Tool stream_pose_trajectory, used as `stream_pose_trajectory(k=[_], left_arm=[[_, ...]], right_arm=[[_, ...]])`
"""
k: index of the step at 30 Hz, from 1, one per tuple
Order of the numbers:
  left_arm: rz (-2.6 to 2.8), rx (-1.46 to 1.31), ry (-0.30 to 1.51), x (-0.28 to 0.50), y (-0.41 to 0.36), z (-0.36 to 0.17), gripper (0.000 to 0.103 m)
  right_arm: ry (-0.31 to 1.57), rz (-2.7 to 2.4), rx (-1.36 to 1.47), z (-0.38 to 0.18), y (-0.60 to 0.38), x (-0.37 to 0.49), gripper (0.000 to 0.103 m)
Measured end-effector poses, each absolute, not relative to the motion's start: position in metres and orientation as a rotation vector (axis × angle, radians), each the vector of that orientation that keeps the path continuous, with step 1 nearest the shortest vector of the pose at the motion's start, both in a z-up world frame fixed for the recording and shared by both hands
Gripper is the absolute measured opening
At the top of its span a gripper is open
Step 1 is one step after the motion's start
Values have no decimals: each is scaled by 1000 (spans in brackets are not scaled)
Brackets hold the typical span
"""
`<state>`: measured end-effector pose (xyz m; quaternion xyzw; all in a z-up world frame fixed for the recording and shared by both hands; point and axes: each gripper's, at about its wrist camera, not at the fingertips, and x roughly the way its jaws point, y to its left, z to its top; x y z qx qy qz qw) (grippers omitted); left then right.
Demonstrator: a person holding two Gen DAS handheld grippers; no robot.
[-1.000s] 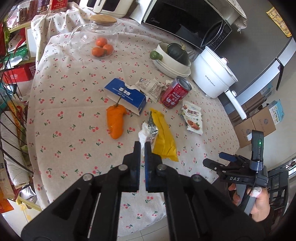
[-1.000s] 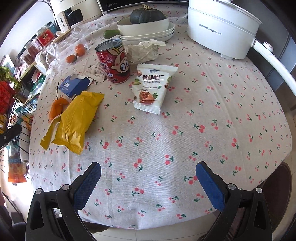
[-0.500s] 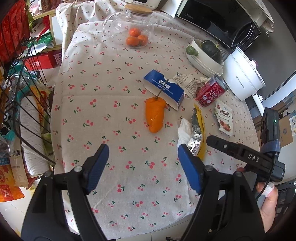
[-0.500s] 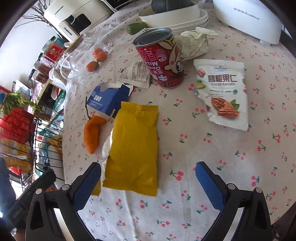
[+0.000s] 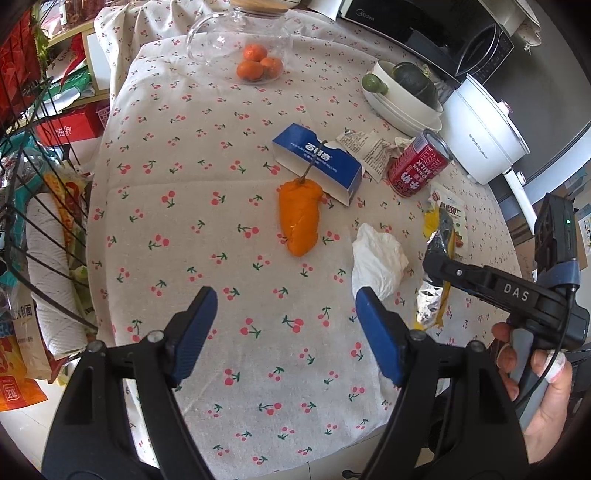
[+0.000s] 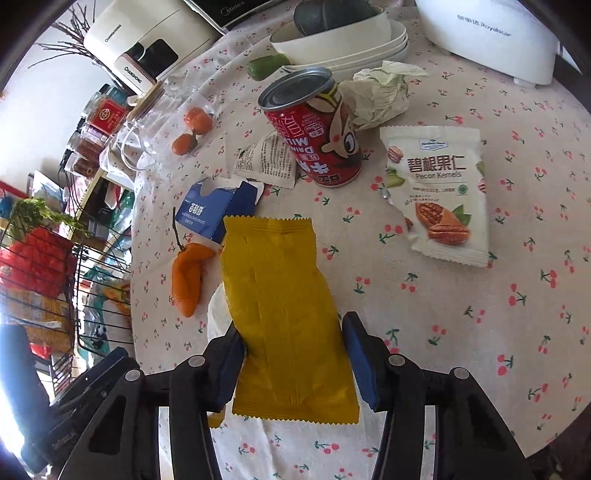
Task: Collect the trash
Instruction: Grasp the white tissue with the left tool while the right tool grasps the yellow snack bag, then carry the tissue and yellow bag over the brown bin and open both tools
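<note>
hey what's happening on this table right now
A person is clearing trash off a cherry-print table with a handheld gripper in each hand. The right gripper has closed on the yellow snack wrapper, one pad at each long edge. The left gripper hangs open over bare cloth, near a crumpled white tissue. The red can and pecan packet lie untouched.

home kitchen: cherry-print tablecloth (image 5: 155,206) on table, microwave (image 5: 443,33), electric pot (image 5: 484,136), stacked bowls (image 5: 402,107), wire rack (image 5: 33,192) of groceries.
</note>
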<state>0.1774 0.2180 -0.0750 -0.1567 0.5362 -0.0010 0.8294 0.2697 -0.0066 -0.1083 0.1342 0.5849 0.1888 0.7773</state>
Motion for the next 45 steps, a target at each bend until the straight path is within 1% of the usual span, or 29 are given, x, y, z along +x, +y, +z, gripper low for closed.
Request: stream_pose_trajectory(k=[6, 9, 14, 17, 19, 20, 21, 22, 25, 34, 45], left_arm=[[-71, -294, 1165, 199, 178, -93, 78], [-73, -236, 1161, 211, 156, -101, 78], [-87, -234, 1185, 228, 136, -117, 77], [-69, -181, 1177, 231, 125, -118, 59], [-80, -144, 1179, 233, 118, -117, 36], [-85, -134, 1182, 234, 116, -117, 30], [-91, -130, 1185, 234, 113, -117, 20], [-97, -129, 1188, 234, 111, -117, 17], [-118, -110, 1177, 232, 102, -111, 15], [-231, -118, 1140, 219, 61, -86, 14], [-454, -55, 1103, 198, -41, -67, 14]], right_arm=[[1219, 305, 170, -87, -70, 244, 53], [1205, 255, 175, -90, -108, 234, 53], [1259, 226, 227, -98, -143, 233, 53], [1258, 227, 229, -95, -151, 231, 53], [1260, 228, 243, -94, -156, 230, 53], [1259, 227, 246, -94, -157, 231, 53], [1257, 224, 247, -93, -160, 231, 53], [1255, 221, 249, -92, -162, 231, 53], [1245, 212, 261, -88, -172, 231, 53], [1208, 160, 282, -75, -215, 212, 53], [1162, 41, 319, -64, -300, 171, 53]])
